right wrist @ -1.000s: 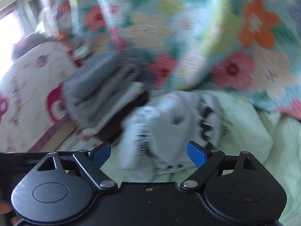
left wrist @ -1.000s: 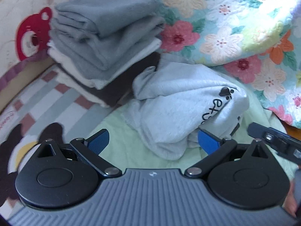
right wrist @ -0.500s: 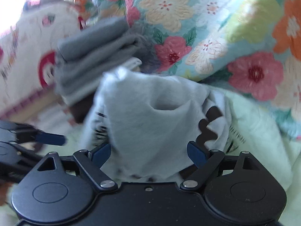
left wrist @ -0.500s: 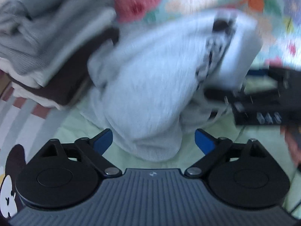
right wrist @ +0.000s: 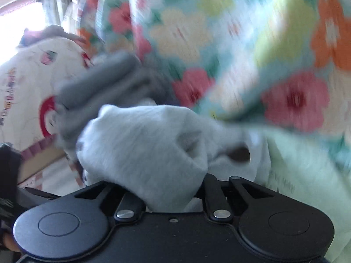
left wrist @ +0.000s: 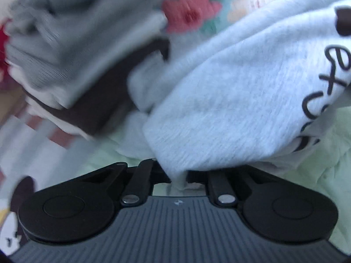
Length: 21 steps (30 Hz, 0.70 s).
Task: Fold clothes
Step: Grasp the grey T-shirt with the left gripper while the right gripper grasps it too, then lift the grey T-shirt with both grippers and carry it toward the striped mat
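Left wrist view: I am closing my left gripper [left wrist: 178, 178] on a bunched edge of the crumpled light grey sweatshirt with black lettering [left wrist: 230, 100]; the cloth is pinched between the jaws. It is lying unfolded on the pale green bedsheet [left wrist: 324, 166], so I judge its folding is only beginning. A stack of folded grey, white and brown clothes [left wrist: 72, 52] is sitting just beside it, already done.

Right wrist view: I am closing my right gripper [right wrist: 173, 201] on another fold of that sweatshirt [right wrist: 142, 149]. A flowered quilt [right wrist: 252, 43] is crowding close behind, leaving little room for spreading the garment.
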Each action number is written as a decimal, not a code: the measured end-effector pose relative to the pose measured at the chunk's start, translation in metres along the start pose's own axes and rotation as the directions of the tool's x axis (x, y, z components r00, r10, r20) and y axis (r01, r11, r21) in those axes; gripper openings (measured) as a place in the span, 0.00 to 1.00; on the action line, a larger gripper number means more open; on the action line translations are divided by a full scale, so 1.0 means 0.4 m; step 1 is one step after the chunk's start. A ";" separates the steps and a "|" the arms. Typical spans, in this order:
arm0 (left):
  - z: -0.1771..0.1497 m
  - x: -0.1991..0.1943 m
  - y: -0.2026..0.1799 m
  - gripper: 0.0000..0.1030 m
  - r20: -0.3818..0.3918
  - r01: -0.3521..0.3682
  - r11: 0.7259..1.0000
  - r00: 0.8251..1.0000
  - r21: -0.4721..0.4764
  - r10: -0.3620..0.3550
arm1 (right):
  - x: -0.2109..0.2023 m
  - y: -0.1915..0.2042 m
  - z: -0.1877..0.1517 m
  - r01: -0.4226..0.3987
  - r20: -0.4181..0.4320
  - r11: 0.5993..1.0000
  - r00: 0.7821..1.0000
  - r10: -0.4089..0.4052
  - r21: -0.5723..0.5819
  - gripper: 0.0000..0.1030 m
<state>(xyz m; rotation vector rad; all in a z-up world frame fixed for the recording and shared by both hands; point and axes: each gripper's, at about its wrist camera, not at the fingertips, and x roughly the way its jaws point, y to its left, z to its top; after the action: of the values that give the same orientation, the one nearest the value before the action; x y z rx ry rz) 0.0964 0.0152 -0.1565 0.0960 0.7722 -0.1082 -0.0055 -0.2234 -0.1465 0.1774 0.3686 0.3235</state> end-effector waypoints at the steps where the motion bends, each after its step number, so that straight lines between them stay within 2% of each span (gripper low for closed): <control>1: 0.009 -0.029 0.017 0.08 0.033 -0.005 0.999 0.999 -0.034 0.006 | -0.023 0.018 0.020 -0.013 0.024 1.000 1.000 0.013 -0.021 0.14; 4: 0.035 -0.118 0.069 0.07 0.129 -0.015 0.991 0.991 -0.135 0.032 | -0.075 0.062 0.081 -0.061 0.074 0.996 0.995 0.065 -0.060 0.14; 9: 0.073 -0.285 0.133 0.07 0.262 -0.047 0.985 0.961 -0.168 0.091 | -0.118 0.127 0.153 -0.105 0.123 0.988 0.985 0.119 -0.115 0.14; 15: 0.074 -0.499 0.221 0.07 0.379 -0.108 0.974 0.908 -0.200 0.178 | -0.183 0.252 0.232 -0.214 0.182 0.959 0.952 0.248 -0.187 0.14; 18: 0.051 -0.618 0.268 0.07 0.412 -0.149 0.965 0.882 -0.215 0.228 | -0.198 0.348 0.285 -0.284 0.167 0.917 0.926 0.338 -0.281 0.13; 21: -0.007 -0.742 0.297 0.07 0.433 -0.195 0.961 0.863 -0.194 0.262 | -0.212 0.444 0.340 -0.348 0.141 0.860 0.895 0.424 -0.373 0.13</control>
<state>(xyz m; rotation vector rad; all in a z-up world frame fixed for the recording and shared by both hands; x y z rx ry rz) -0.1008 0.1516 0.0549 0.0225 0.2902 0.1511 -0.0778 -0.1015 0.0461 -0.0564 0.0479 0.7572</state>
